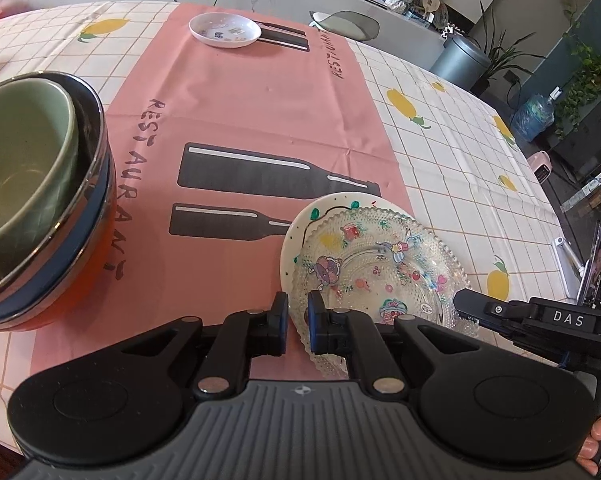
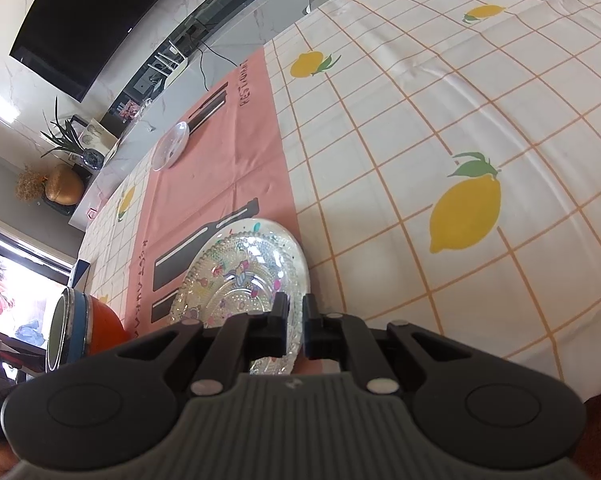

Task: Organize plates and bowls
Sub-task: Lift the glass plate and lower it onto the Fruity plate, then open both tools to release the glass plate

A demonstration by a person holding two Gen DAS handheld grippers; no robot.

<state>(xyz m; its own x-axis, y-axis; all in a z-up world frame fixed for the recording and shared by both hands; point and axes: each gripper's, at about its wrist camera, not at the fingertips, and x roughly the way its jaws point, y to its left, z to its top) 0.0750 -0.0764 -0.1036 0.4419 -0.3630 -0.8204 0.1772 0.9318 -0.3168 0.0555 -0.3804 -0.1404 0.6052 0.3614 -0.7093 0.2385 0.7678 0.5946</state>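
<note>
Glass, beaded along its rim, makes up the clear plate point(image 1: 380, 264) that lies stacked on a white cartoon-printed plate point(image 1: 296, 236) at the near right corner of the pink placemat point(image 1: 240, 112). The left gripper point(image 1: 297, 322) has its pads nearly together on the near rim of the glass plate, the edge passing between them. The right gripper point(image 2: 295, 322) is pinched onto the same plate's rim from the right side, its jaws all but closed on the glass.

At the mat's left edge stands a green bowl point(image 1: 24, 168) nested inside an orange bowl point(image 1: 72, 280) with a metal lining and blue band. A small white dish point(image 1: 225, 30) sits well apart at the far end of the mat.

Between the stack, the bowls and the far dish the mat lies bare, and the lemon-checked cloth point(image 2: 460, 128) on the surface is open to the right of the plates up to the far edge.
</note>
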